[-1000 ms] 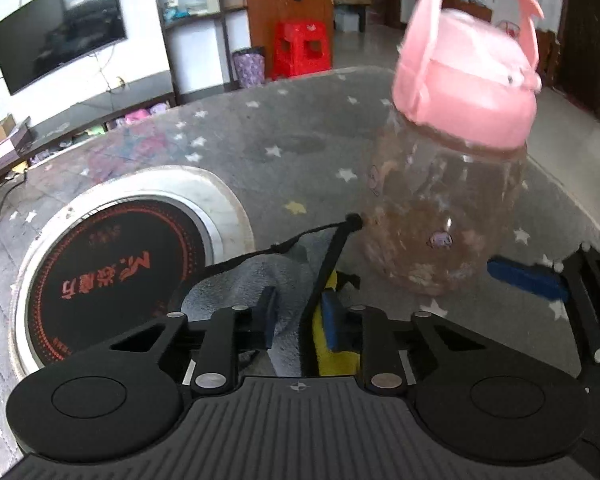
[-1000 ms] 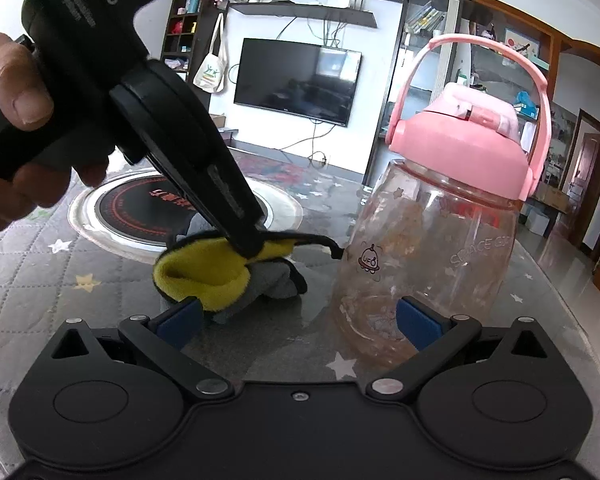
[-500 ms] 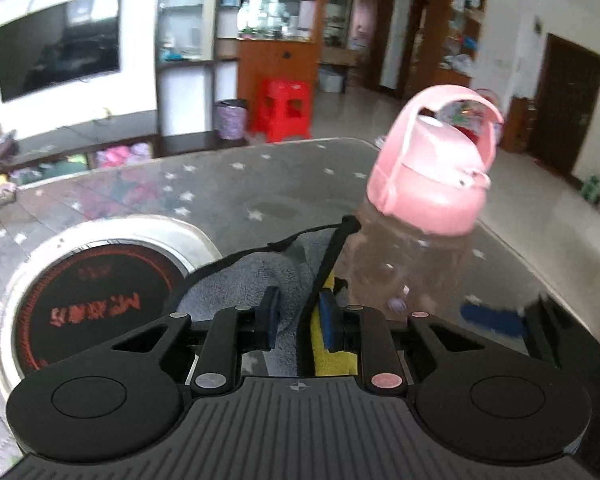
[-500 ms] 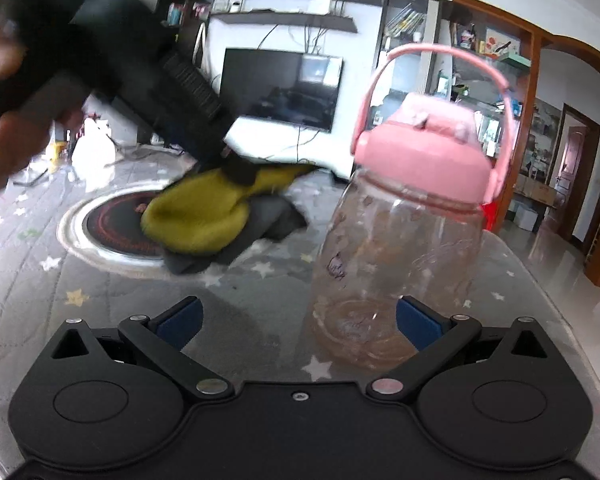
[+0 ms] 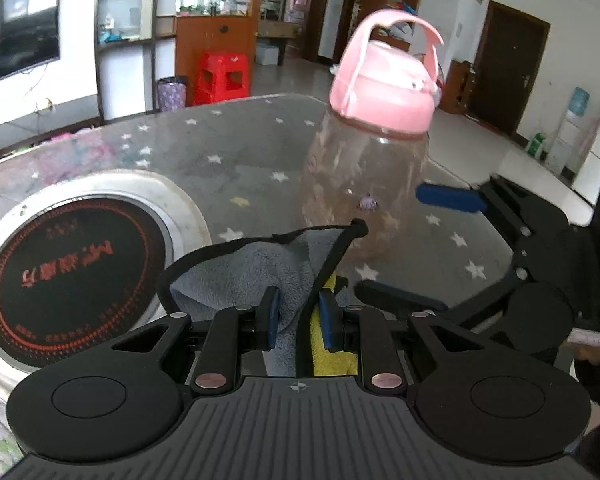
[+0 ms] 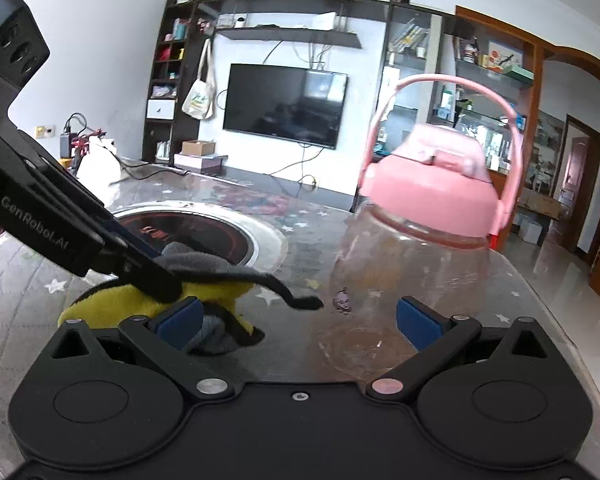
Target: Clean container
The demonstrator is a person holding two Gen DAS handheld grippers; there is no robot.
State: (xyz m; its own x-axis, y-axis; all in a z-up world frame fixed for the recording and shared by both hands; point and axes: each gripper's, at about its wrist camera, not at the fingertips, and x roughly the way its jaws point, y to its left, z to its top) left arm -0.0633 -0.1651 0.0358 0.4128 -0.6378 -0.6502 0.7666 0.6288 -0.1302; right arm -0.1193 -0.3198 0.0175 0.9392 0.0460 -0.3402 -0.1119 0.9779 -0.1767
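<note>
A clear plastic bottle (image 5: 364, 184) with a pink lid and carry handle (image 5: 384, 88) stands upright on the table. It also shows in the right wrist view (image 6: 404, 272). My left gripper (image 5: 298, 316) is shut on a grey and yellow cloth (image 5: 244, 276) with black trim, just left of the bottle; the cloth also shows in the right wrist view (image 6: 220, 286). My right gripper (image 6: 298, 318) is open, its blue pads (image 6: 414, 322) wide apart near the bottle's base. It also shows at the right of the left wrist view (image 5: 452, 200).
A round induction hob (image 5: 72, 272) is set into the star-patterned table (image 5: 236, 152), left of the cloth. The table's right edge (image 5: 540, 184) drops off to the floor. A TV wall and shelves stand beyond.
My left gripper with the cloth has swung back down beside the bottle's base. The bottle has stayed upright, and the right gripper stays open around it.
</note>
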